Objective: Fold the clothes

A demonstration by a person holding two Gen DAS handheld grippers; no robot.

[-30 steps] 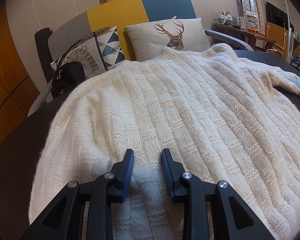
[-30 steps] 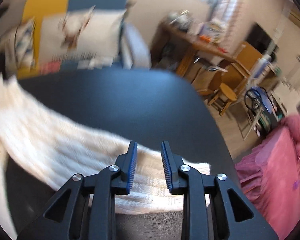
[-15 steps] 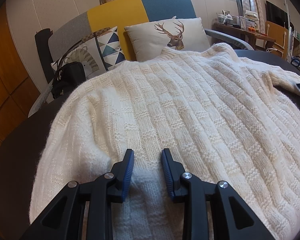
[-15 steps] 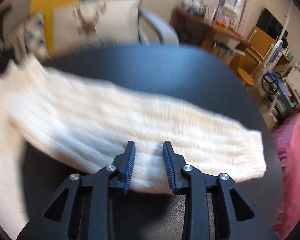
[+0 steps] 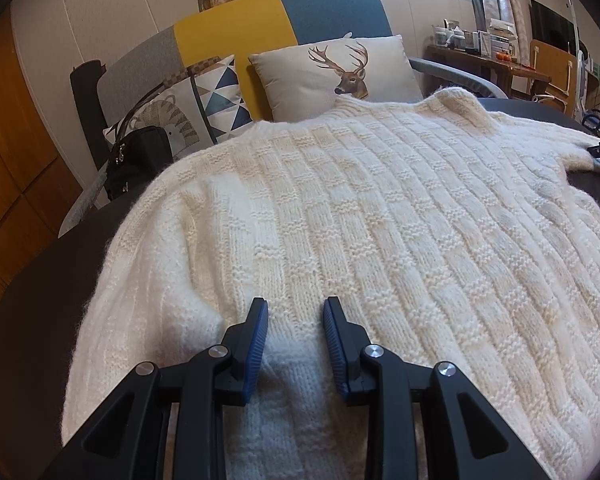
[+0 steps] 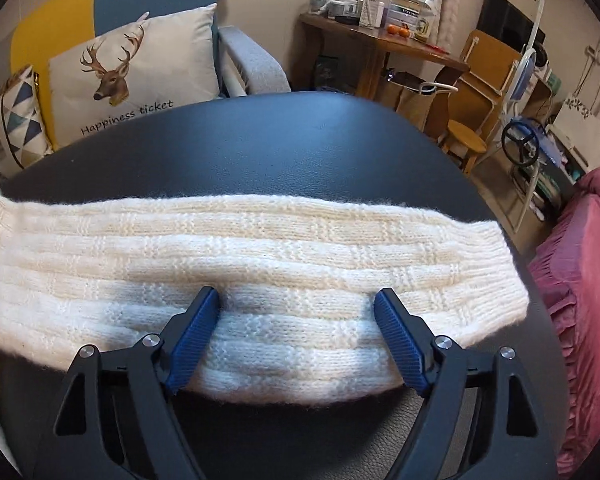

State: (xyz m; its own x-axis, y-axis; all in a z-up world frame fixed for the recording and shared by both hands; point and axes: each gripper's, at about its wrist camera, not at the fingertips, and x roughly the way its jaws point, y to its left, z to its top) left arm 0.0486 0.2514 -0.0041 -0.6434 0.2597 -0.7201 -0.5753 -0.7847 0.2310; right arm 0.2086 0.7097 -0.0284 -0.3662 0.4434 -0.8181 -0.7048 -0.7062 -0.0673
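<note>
A cream chunky-knit sweater (image 5: 380, 208) lies spread flat on a dark round table (image 5: 40, 300). My left gripper (image 5: 294, 304) sits low over its near edge. The jaws stand a narrow gap apart and the knit runs flat under them, with no pinch showing. In the right wrist view one sleeve (image 6: 280, 248) stretches across the table (image 6: 280, 148), cuff at the right. My right gripper (image 6: 296, 294) is down close over the sleeve's near half. Its jaws are opening wide and the sleeve lies between them, the pads not pressing on it.
Behind the table stands a yellow, blue and grey sofa (image 5: 260, 28) with a deer cushion (image 5: 332, 76), a patterned cushion and a black handbag (image 5: 140, 160). A wooden desk (image 6: 380, 40), a stool (image 6: 466, 142) and a pink covered piece of furniture (image 6: 580, 280) are at the right.
My right gripper swung from the cuff end toward the sleeve's middle, came down close over it and spread its jaws wide. The left gripper and the sweater's body stayed still.
</note>
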